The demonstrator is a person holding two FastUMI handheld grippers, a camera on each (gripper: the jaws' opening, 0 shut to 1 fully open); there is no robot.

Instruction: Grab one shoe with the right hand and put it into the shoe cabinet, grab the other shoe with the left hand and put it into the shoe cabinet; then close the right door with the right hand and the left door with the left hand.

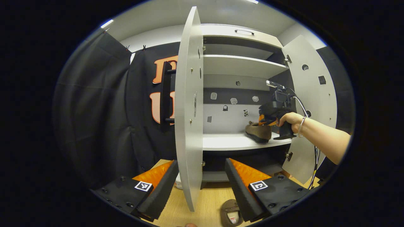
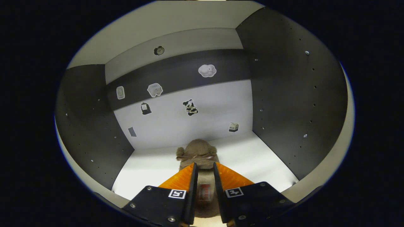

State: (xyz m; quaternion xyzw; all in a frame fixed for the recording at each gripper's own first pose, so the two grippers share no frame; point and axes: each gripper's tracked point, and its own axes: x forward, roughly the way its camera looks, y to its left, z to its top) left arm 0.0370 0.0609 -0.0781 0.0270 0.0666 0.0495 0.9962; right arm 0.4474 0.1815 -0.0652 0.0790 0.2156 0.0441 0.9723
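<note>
The shoe cabinet (image 1: 240,66) stands with both doors swung out. My right gripper (image 1: 268,118), held by a hand, reaches onto the lower shelf (image 1: 227,142) and is shut on the heel of a brown shoe (image 1: 257,130). In the right gripper view that shoe (image 2: 197,153) points toward the back wall, its heel pinched in my right gripper (image 2: 205,183). My left gripper (image 1: 200,186) is open and low in front of the cabinet, with the left door's edge (image 1: 189,110) standing between its fingers. The other brown shoe (image 1: 232,212) lies on the wooden floor by the left gripper's right finger.
The right door (image 1: 312,104) hangs open beside the forearm (image 1: 325,138). A black handle (image 1: 166,94) sits on the left door's outer face. An upper shelf (image 1: 243,64) spans the cabinet. Dark side walls (image 2: 284,94) close in the lower shelf (image 2: 151,167), with stickers on the back wall.
</note>
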